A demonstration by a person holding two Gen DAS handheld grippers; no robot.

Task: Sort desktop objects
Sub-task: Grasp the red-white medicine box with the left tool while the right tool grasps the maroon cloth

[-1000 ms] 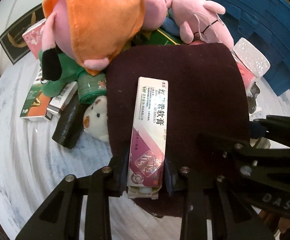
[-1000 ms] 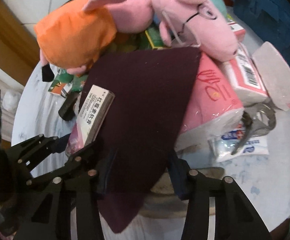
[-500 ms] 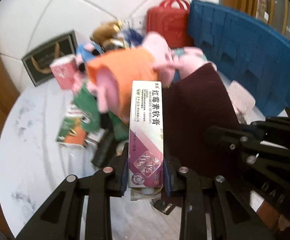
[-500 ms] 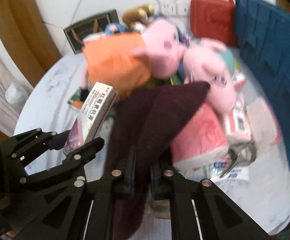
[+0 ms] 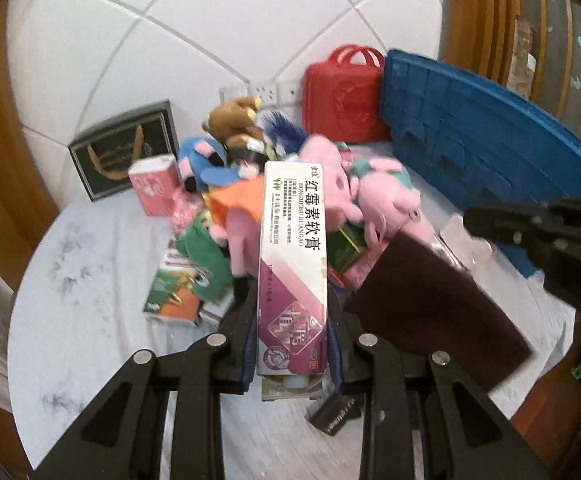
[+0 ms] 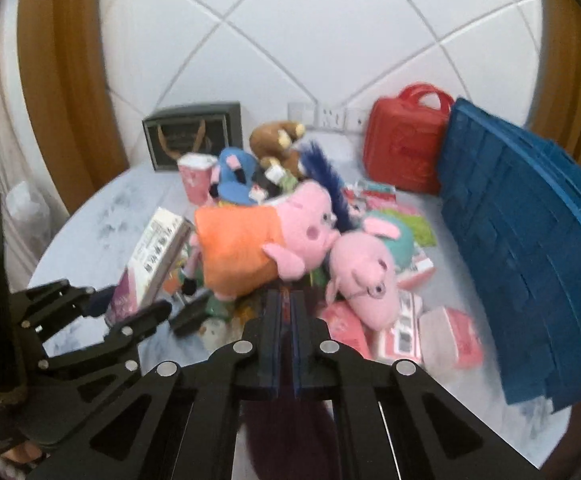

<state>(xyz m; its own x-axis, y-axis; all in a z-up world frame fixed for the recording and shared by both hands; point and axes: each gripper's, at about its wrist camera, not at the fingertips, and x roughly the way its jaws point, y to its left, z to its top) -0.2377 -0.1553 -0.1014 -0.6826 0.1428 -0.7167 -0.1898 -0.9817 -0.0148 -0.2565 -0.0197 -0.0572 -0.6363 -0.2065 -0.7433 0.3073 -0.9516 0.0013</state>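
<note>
My left gripper (image 5: 292,312) is shut on a long white-and-purple ointment box (image 5: 293,248) and holds it up above the table; the box also shows in the right wrist view (image 6: 150,258). My right gripper (image 6: 286,308) is shut on a dark maroon cloth (image 5: 434,304), which hangs down under the jaws (image 6: 290,432). A heap of plush toys lies on the round white table (image 5: 90,264): an orange-dressed pink pig (image 6: 258,248) and a second pink pig (image 6: 362,276).
A red case (image 6: 406,148), a blue folded mat (image 6: 530,248) and a dark framed box (image 6: 194,134) stand at the back. Pink tissue packs (image 6: 446,340), a red carton (image 5: 154,188) and small boxes (image 5: 174,296) lie about the heap.
Both grippers have lifted and pulled back from the heap. The right gripper closed on the maroon cloth and raised it off the pile. The left gripper still holds the ointment box.
</note>
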